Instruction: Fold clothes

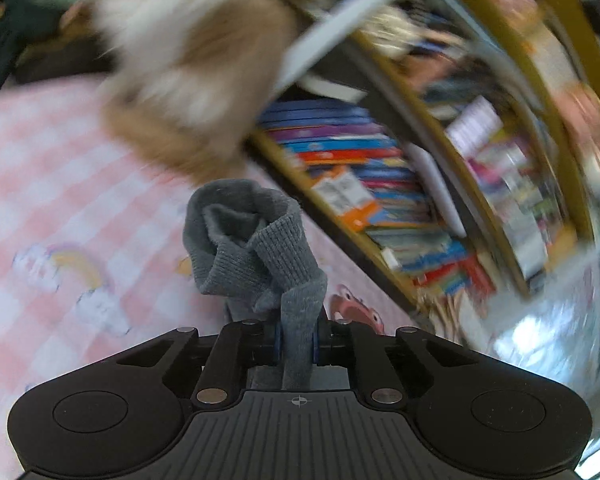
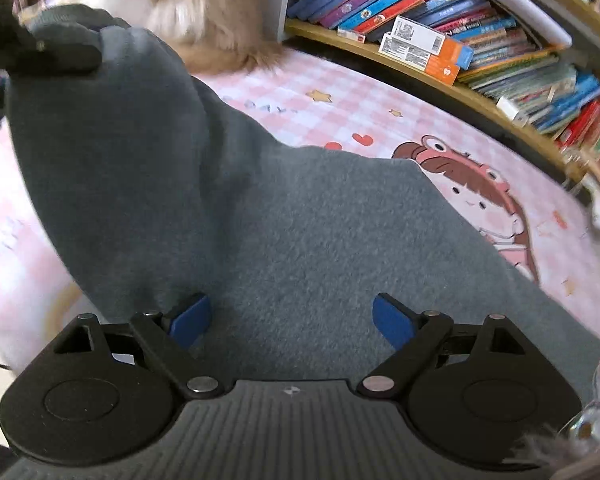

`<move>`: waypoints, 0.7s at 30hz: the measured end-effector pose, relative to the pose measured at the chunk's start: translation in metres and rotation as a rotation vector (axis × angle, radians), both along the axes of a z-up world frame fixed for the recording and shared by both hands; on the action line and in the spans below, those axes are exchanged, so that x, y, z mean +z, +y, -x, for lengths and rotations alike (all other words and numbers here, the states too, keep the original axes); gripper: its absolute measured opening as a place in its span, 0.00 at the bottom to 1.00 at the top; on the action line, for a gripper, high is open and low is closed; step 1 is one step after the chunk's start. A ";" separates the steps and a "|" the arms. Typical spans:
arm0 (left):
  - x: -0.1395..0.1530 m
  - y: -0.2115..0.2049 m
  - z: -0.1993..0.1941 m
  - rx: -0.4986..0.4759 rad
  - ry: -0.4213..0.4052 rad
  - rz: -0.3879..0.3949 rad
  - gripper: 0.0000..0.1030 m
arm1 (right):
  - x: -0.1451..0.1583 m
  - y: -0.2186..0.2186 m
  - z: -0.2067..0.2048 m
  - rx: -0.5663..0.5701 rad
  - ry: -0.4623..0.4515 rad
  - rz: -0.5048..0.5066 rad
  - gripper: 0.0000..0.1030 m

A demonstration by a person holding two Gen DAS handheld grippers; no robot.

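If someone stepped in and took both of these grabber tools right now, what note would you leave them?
Left gripper: shut on the ribbed cuff of the grey knit garment, lifted off the bed.
Right gripper: fingers open, hovering above the garment's body, holding nothing.
The garment lies spread on the pink checked cartoon bedsheet, beside a bookshelf of colourful books; a blurred tan furry thing lies behind it.
Done: one sleeve raised.
Left: probably all the folding.

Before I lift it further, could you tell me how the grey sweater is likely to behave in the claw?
Probably floppy: the sweater drapes limply from the left claw, its ribbed cuff curling over. It likely won't slip, since the knit looks fuzzy and the pads pinch it tight. It seems fairly thick, so the hanging body may drag across the sheet.
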State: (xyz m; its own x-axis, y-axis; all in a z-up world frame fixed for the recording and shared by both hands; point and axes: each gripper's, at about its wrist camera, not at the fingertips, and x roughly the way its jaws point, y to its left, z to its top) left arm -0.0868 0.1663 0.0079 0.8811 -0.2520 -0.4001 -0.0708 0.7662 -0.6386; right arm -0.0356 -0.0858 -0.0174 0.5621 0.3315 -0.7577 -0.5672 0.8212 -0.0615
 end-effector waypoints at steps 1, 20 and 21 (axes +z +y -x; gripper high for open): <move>0.008 -0.009 0.000 -0.022 -0.012 -0.054 0.11 | 0.004 -0.009 0.000 -0.005 0.001 -0.036 0.87; 0.031 -0.185 -0.023 -0.386 0.077 -0.527 0.24 | 0.017 -0.182 -0.012 -0.379 0.094 -0.359 0.87; 0.025 -0.193 -0.023 -0.409 0.111 -0.531 0.31 | 0.016 -0.189 -0.013 -0.396 0.111 -0.384 0.87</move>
State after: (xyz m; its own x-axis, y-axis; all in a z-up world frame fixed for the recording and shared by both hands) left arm -0.0638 -0.0266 0.0333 0.7032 -0.3010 -0.6441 0.2480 0.9529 -0.1744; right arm -0.0226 -0.2750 -0.0013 0.6235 0.3751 -0.6860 -0.1970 0.9245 0.3264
